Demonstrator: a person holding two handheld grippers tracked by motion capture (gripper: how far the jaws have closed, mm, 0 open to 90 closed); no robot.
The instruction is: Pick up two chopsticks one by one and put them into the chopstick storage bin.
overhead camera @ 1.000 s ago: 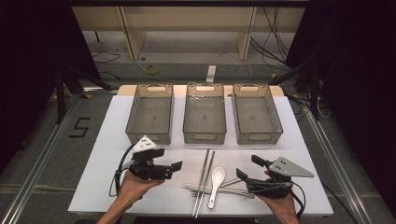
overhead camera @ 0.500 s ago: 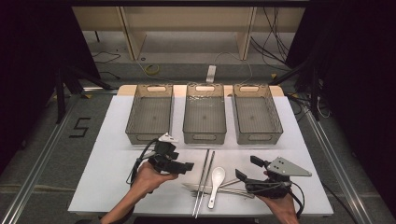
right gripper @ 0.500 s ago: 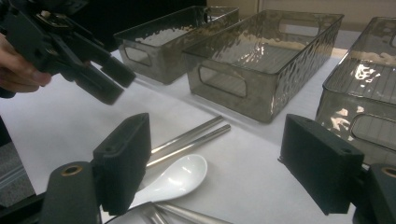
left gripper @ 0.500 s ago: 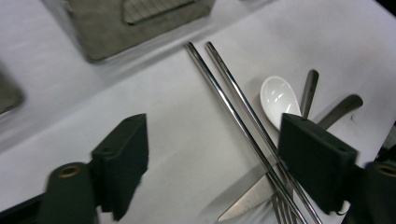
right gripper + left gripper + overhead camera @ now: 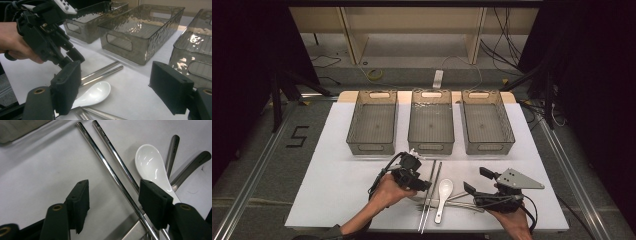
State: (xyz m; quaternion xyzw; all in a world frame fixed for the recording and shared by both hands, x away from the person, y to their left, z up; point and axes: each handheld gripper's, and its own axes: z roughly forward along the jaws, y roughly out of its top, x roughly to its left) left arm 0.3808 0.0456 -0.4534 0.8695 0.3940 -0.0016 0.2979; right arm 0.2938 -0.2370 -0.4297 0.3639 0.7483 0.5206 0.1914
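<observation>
The left gripper [image 5: 424, 184] hangs over the chopsticks [image 5: 430, 192], which lie on the counter [image 5: 332, 175] beside the spoon [image 5: 442, 196]. Its jaws have just been closing, yet stand apart astride the chopsticks, not pressing them. The right gripper [image 5: 476, 181] rests open, holding nothing.

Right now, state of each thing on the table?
Left claw: open, jaws just been closing, astride the chopsticks, no grip.
Right claw: open, nothing between jaws.
Three bins: upright, nothing inside.
White spoon: bowl up, flat on table.
Grey utensils: flat, partly under spoon.
</observation>
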